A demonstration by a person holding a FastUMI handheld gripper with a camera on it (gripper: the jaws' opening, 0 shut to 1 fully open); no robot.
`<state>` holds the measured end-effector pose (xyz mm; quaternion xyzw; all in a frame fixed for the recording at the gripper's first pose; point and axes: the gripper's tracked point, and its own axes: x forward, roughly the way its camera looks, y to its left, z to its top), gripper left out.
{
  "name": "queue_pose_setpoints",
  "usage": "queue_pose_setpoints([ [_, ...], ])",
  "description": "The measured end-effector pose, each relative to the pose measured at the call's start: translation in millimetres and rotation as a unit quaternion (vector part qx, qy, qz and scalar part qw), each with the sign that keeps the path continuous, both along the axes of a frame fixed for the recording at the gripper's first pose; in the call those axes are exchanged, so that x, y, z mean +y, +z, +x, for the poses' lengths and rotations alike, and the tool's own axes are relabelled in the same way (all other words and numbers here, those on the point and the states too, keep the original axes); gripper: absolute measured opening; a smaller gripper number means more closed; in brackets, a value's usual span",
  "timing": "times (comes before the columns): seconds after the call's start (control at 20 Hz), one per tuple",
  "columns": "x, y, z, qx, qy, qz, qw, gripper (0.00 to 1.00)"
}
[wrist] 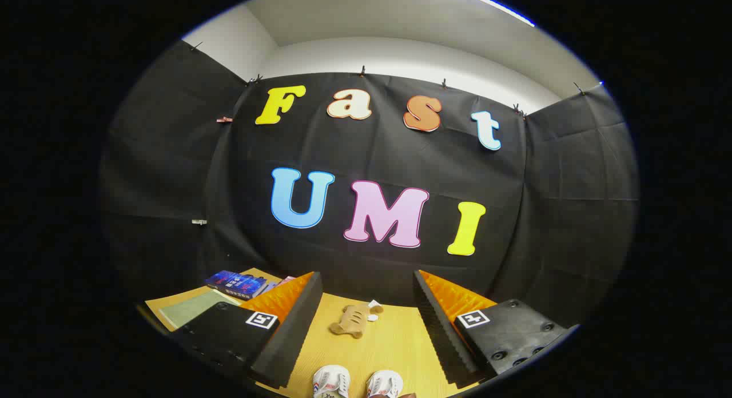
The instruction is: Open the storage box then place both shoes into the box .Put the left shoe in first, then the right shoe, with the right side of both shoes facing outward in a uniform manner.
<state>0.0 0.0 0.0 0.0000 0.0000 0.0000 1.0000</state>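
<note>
Bench, wood-grain; gripper fingers spread wide, holding nothing; pair of shoes low between them, tan toy beyond; risk: storage box unlocated, and picking wrong shoe first would spoil the order.

The gripper hangs above the table with fingers spread wide, holding nothing; two white shoes sit between them; beyond the shoes lies a tan toy; books lie beyond the left finger.

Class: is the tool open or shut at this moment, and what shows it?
Open. The tool's fingers stand wide apart, with bare table between them, gripping nothing.
</note>
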Motion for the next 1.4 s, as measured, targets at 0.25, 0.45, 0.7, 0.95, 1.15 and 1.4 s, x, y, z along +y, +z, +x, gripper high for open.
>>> queue_pose_setpoints([
  [0.25, 3.6, 8.1, -4.5, -0.012, 0.002, 0.003, 1.0, 0.98],
  [0.45, 7.3, 5.4, -1.0, -0.006, 0.007, -0.007, 1.0, 0.98],
  [0.7, 10.7, 3.7, 0.6, 0.0, 0.012, -0.006, 1.0, 0.98],
  [0.95, 14.2, 1.2, 4.5, 0.007, 0.017, -0.003, 1.0, 0.98],
  [1.15, 45.9, 0.4, 8.2, 0.012, 0.086, 0.015, 0.996, 0.98],
  [1.4, 97.3, -22.9, 6.8, 0.068, 0.219, 0.127, 0.965, 0.98],
])
